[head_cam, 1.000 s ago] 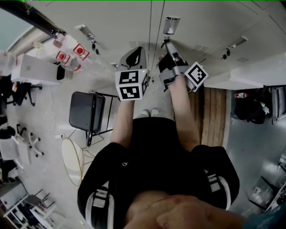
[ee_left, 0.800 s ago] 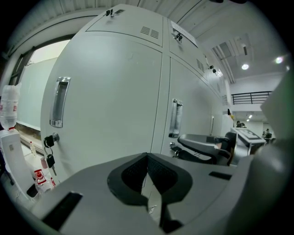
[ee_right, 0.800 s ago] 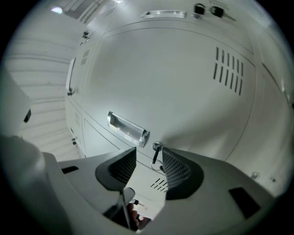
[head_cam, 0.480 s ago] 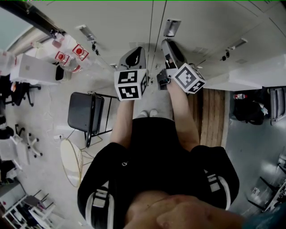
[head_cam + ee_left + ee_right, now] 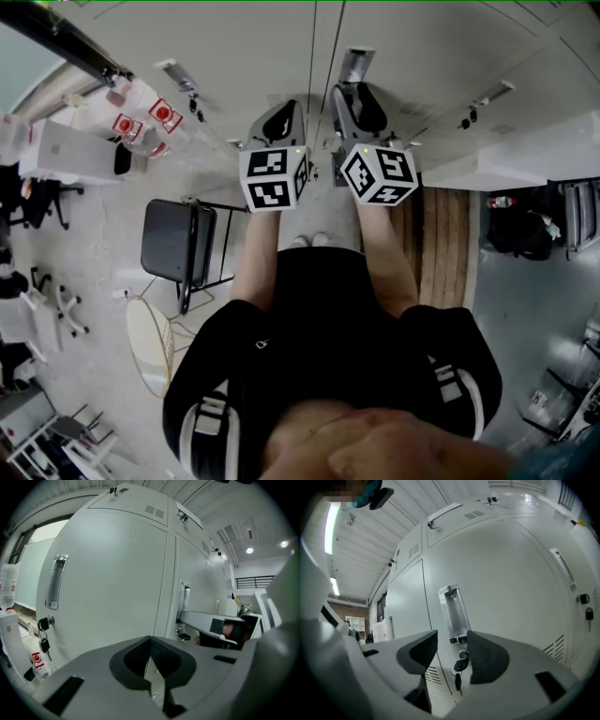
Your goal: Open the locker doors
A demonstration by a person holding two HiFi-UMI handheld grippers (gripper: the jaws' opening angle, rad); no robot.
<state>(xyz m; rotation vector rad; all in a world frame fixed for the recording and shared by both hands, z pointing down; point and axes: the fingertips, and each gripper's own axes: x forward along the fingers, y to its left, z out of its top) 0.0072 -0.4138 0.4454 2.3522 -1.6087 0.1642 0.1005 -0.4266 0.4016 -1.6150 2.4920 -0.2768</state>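
Now facing the closed locker door (image 5: 506, 564), the right gripper (image 5: 452, 644), its jaws just opened wide and gripping nothing, may catch the hanging keys (image 5: 458, 666) rather than the recessed handle (image 5: 454, 613) above, while the left gripper (image 5: 151, 641) waits pressed together and empty; whether the lock (image 5: 463, 655) is released cannot be seen.

A dark chair (image 5: 178, 251) stands on the grey floor (image 5: 94, 262) at its left side, a pale round disc (image 5: 150, 339) lies near it, clear red-labelled bottles (image 5: 164, 114) sit by a white box (image 5: 67, 150) toward the upper left corner, and a black bag (image 5: 520, 230) rests at the right edge beside a wooden slatted strip (image 5: 448, 246).
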